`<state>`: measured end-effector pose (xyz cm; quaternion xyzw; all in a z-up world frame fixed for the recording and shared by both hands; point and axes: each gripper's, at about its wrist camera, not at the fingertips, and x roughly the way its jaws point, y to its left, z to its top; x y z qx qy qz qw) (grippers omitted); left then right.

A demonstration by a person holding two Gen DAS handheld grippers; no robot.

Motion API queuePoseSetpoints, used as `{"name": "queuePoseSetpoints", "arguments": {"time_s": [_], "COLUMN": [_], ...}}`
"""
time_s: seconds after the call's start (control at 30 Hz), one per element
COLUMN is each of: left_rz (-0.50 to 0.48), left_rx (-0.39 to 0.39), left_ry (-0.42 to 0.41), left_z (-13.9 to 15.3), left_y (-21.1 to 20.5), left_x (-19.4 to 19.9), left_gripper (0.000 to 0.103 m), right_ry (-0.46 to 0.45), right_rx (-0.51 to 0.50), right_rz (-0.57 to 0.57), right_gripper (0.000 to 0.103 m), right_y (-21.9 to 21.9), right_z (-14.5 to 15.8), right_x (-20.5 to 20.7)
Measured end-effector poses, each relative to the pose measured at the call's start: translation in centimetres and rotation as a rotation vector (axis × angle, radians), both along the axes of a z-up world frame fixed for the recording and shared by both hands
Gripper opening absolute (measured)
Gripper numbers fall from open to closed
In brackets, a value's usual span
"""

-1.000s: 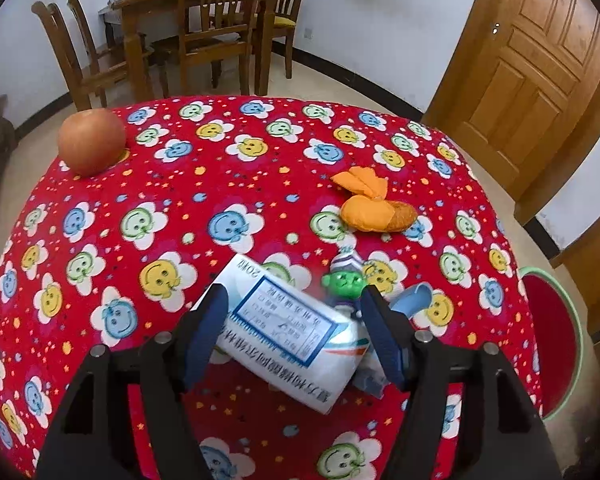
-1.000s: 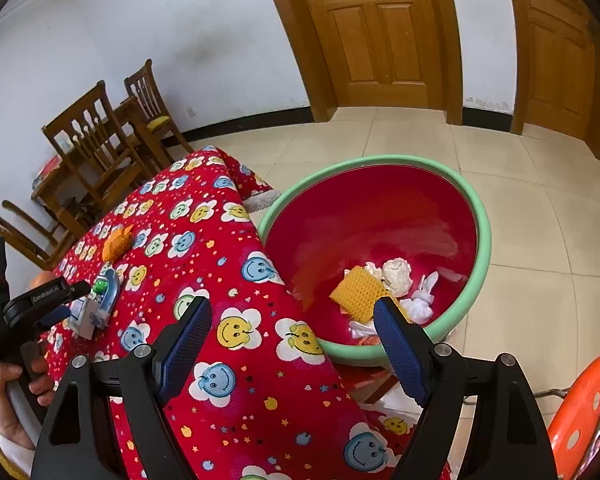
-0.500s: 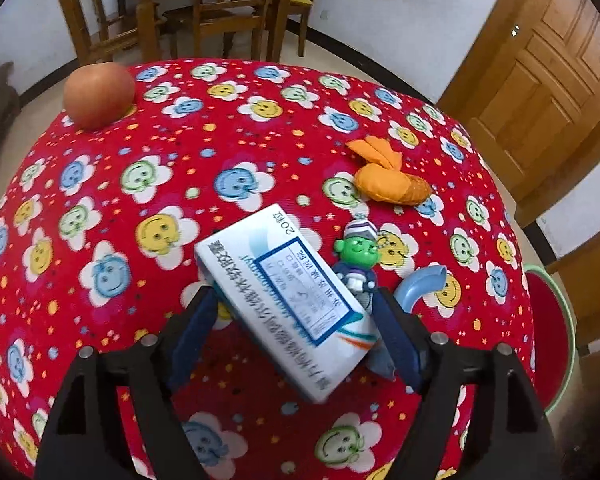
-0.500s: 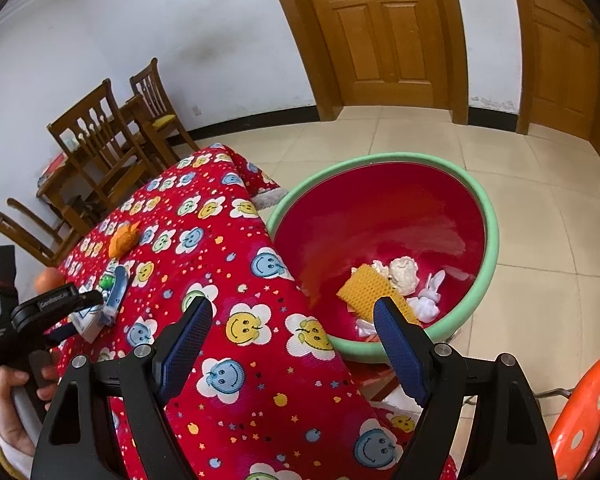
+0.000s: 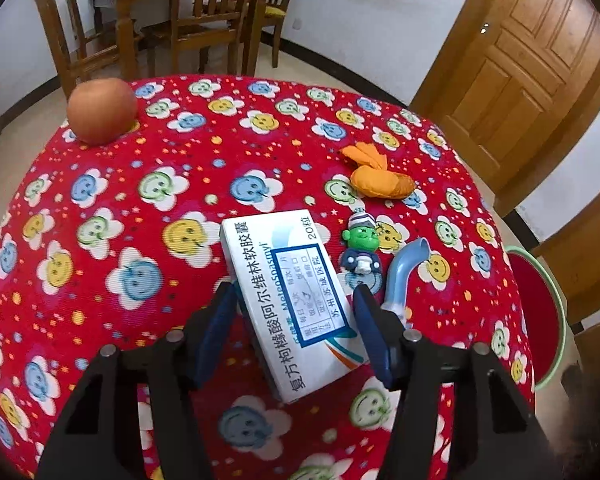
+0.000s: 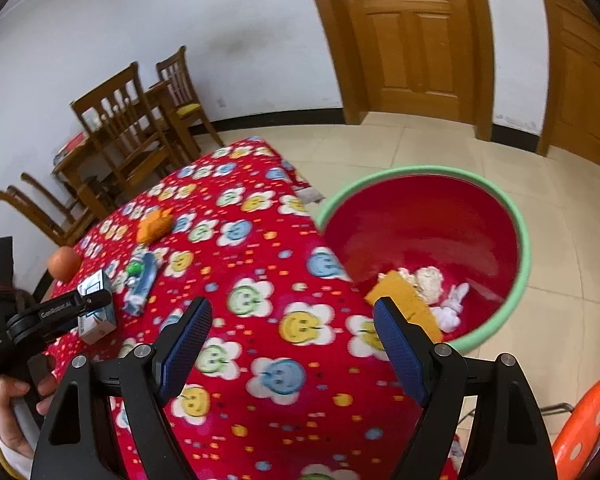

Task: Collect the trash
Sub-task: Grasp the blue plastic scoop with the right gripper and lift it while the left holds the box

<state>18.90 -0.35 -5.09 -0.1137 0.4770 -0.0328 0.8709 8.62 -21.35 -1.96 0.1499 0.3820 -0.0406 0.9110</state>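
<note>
A white medicine box [image 5: 288, 292] with blue print is held between the fingers of my left gripper [image 5: 294, 312], tilted above the red smiley tablecloth [image 5: 140, 220]; it also shows in the right wrist view [image 6: 96, 304]. My right gripper [image 6: 292, 340] is open and empty above the table's near edge. A red basin with a green rim [image 6: 520, 240] stands on the floor beside the table and holds crumpled paper [image 6: 430, 282] and a yellow piece [image 6: 400, 300].
On the cloth lie an apple [image 5: 102, 110], an orange cloth toy [image 5: 378, 178], a green-faced figure [image 5: 362, 246] and a blue tube [image 5: 404, 276]. Wooden chairs [image 5: 204, 20] stand behind the table. An orange stool [image 6: 588, 428] is at the right.
My left gripper has lifted the medicine box and turned it more upright between the fingers. The right gripper has swung left, bringing more of the table into view.
</note>
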Motion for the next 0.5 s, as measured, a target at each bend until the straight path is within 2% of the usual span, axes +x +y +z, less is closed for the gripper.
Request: {"name": "queuePoseSetpoints", "arguments": {"time_s": [0.2, 0.5], "left_rz": [0.004, 0.057], "left_rx": [-0.009, -0.012], "left_ry": [-0.037, -0.074], "left_z": [1.0, 0.5], "left_y": [2.5, 5.7], "left_x": [-1.6, -2.3], "left_gripper": [0.06, 0.06], "right_ry": [0.009, 0.04], "right_rx": [0.002, -0.02], "right_rz": [0.078, 0.189], "right_gripper": [0.084, 0.082], "right_y": [3.6, 9.9], "right_z": [-0.1, -1.0], "right_x": [1.7, 4.8]}}
